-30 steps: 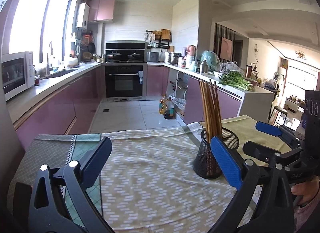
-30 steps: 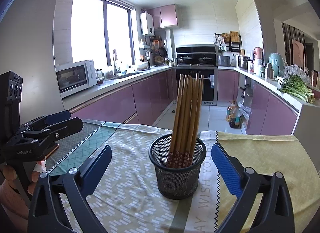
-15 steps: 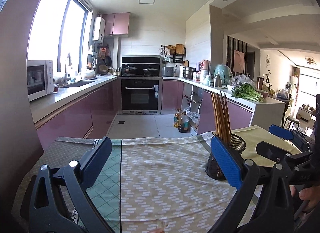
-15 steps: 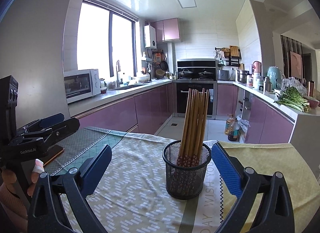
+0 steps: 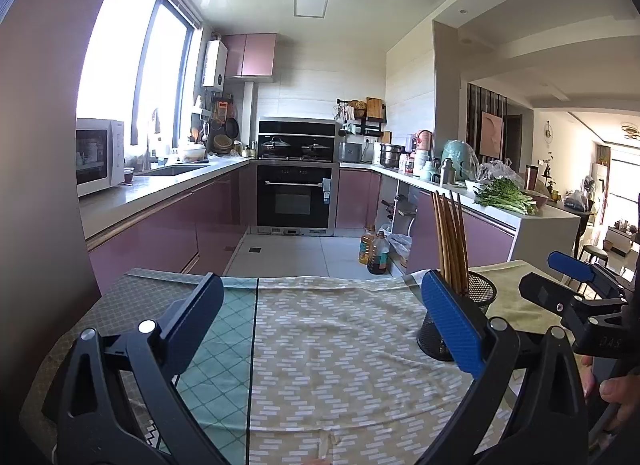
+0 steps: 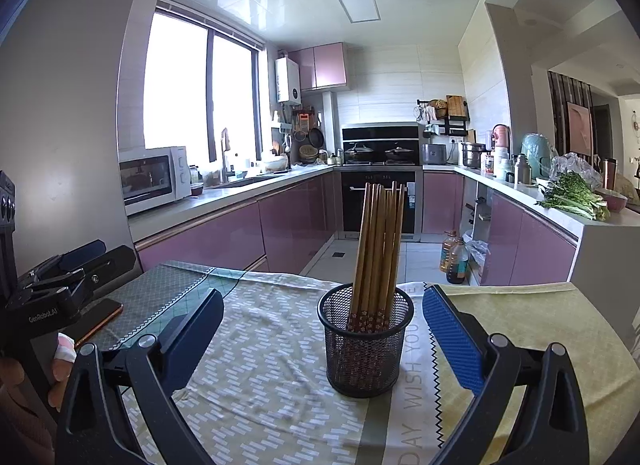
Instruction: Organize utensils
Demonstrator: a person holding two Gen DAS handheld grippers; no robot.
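A kitchen with pink cabinets lay beyond a counter (image 5: 340, 345) draped in patterned cloths. In the left wrist view, the left tool (image 5: 320, 329) was spread wide and empty over bare cloth; the black wire-mesh cup (image 5: 476, 305) of brown wooden chopsticks (image 5: 450, 241) stood to its right, partly hidden by a blue pad. In the right wrist view, the right tool (image 6: 320, 333) gaped wide, empty, the cup between its pads but untouched. No loose utensils showed, so the task seemed finished. Counter edges were cut off.
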